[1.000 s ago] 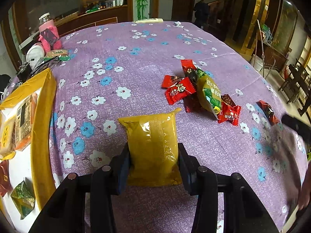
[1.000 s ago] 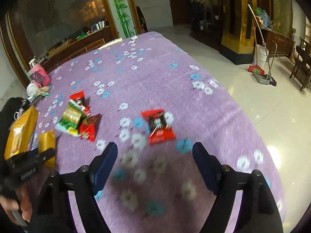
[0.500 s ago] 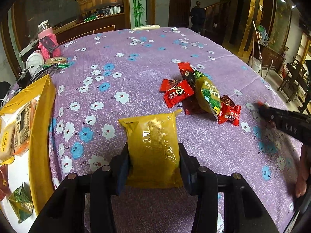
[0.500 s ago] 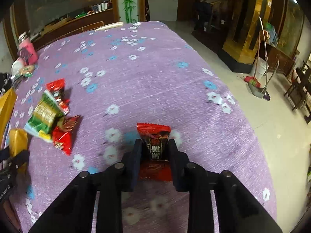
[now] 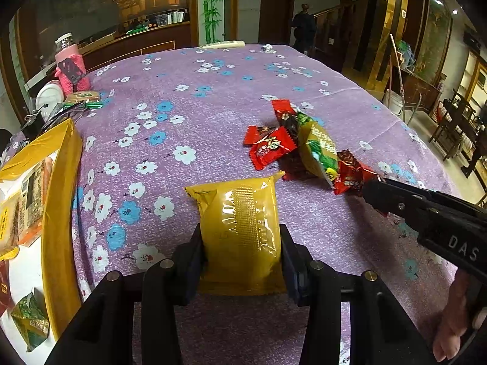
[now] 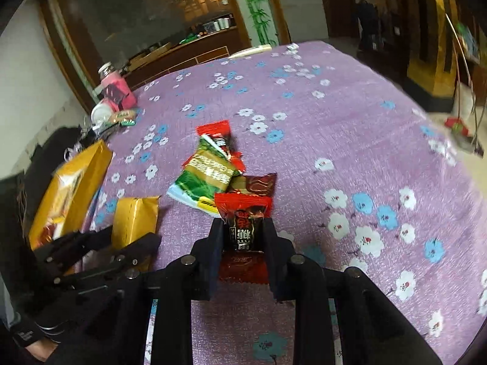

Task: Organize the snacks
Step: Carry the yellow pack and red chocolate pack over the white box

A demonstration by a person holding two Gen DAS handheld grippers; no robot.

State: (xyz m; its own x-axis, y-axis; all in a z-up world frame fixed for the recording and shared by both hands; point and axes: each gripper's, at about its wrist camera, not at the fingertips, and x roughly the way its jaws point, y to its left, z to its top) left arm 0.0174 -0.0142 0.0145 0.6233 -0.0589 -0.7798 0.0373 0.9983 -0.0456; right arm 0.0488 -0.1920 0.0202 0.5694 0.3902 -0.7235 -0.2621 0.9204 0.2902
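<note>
My left gripper (image 5: pixel 242 240) is shut on a yellow snack packet (image 5: pixel 240 222), held just above the purple flowered tablecloth (image 5: pixel 188 97). In the right wrist view my right gripper (image 6: pixel 242 237) is shut on a small red candy packet (image 6: pixel 243 216). It hangs beside a pile of snacks: a green and gold packet (image 6: pixel 207 176), a brown candy (image 6: pixel 258 184) and red candies (image 6: pixel 217 135). The left wrist view shows the same pile (image 5: pixel 292 146), with the right gripper (image 5: pixel 377 191) coming in from the right. The left gripper with its yellow packet (image 6: pixel 134 222) also shows at the lower left of the right wrist view.
A yellow-rimmed box (image 5: pixel 61 213) holding several snacks stands at the table's left edge. A pink-sleeved bottle (image 5: pixel 71 65), a white cup (image 5: pixel 48 94) and small items sit at the far left corner. The table drops off to the floor on the right.
My right gripper closed on the red candy packet and carried it left to the snack pile. The left gripper stayed still, holding the yellow packet.
</note>
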